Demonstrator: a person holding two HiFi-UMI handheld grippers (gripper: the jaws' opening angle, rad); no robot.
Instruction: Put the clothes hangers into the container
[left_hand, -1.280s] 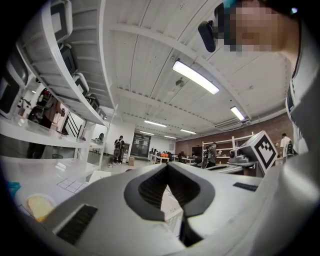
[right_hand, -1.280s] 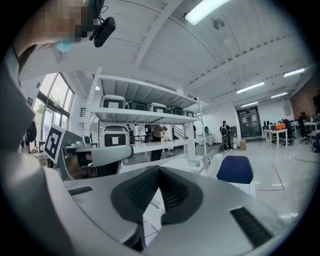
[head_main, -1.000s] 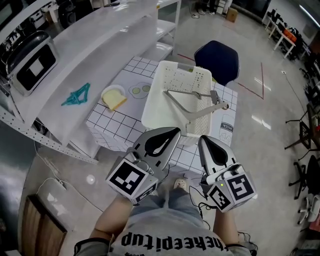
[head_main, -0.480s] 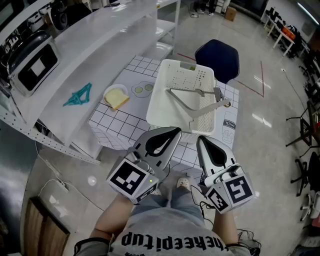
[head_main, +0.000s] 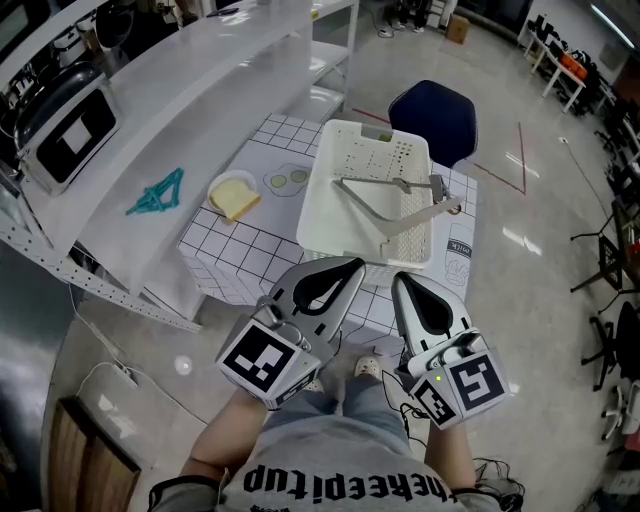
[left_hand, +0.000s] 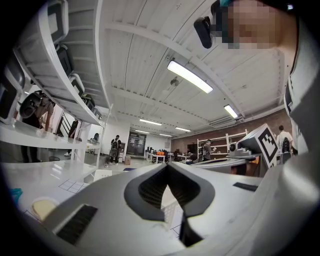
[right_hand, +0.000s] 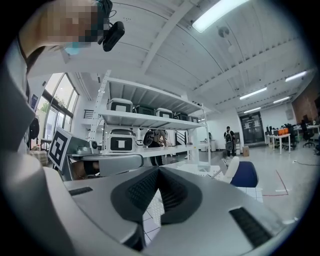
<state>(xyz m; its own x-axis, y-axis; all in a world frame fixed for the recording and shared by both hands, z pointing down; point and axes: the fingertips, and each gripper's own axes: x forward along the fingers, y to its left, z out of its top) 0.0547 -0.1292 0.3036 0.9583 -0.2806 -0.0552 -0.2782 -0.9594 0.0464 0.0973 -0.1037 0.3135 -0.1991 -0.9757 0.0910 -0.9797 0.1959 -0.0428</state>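
We hold the left gripper (head_main: 350, 265) and right gripper (head_main: 401, 280) clenched and empty, side by side just short of the basket (head_main: 318, 205), where a grey hanger (head_main: 380, 183) lies inside, while teal hangers (head_main: 155, 192) rest on the shelf (head_main: 200, 130) left of the basket.

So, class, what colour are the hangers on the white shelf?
The hangers are teal, seen best in the head view.

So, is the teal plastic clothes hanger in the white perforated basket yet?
Out: the teal plastic clothes hanger lies on the white shelf, apart from the white perforated basket.
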